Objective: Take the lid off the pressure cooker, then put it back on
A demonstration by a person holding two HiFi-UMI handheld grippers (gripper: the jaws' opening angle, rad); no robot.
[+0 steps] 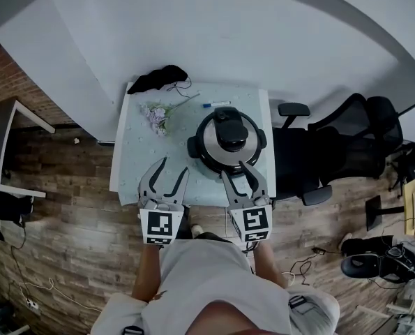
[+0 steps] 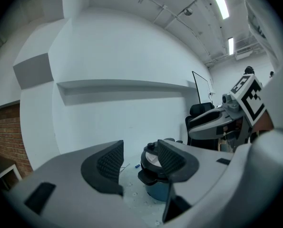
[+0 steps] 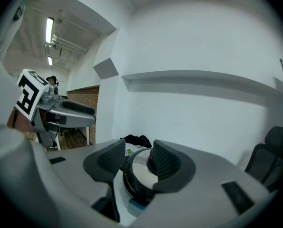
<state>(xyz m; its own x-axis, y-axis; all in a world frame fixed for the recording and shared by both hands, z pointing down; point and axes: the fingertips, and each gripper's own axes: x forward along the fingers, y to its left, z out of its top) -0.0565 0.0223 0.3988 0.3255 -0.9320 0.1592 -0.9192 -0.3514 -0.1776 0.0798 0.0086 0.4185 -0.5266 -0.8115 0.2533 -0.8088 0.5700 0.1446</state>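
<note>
The pressure cooker stands upright on the right half of the tabletop, with its lid on and facing up. Its main axis is therefore vertical. A black handle runs across the lid from the far rim towards the middle, and stubby black side grips stick out left and right of the pot.

The cooker looks like rigid metal, probably heavy. The polished lid would likely slip in a pinch, so the black handle is the sensible place to take hold. The lid may need a twist before it lifts, with the pot steadied at a side grip.

The left claw hangs over the near edge, left of the cooker. Its pads are apart with nothing between them. The right claw is likewise spread and empty, just short of the cooker's near rim. Both point at the cooker.
</note>
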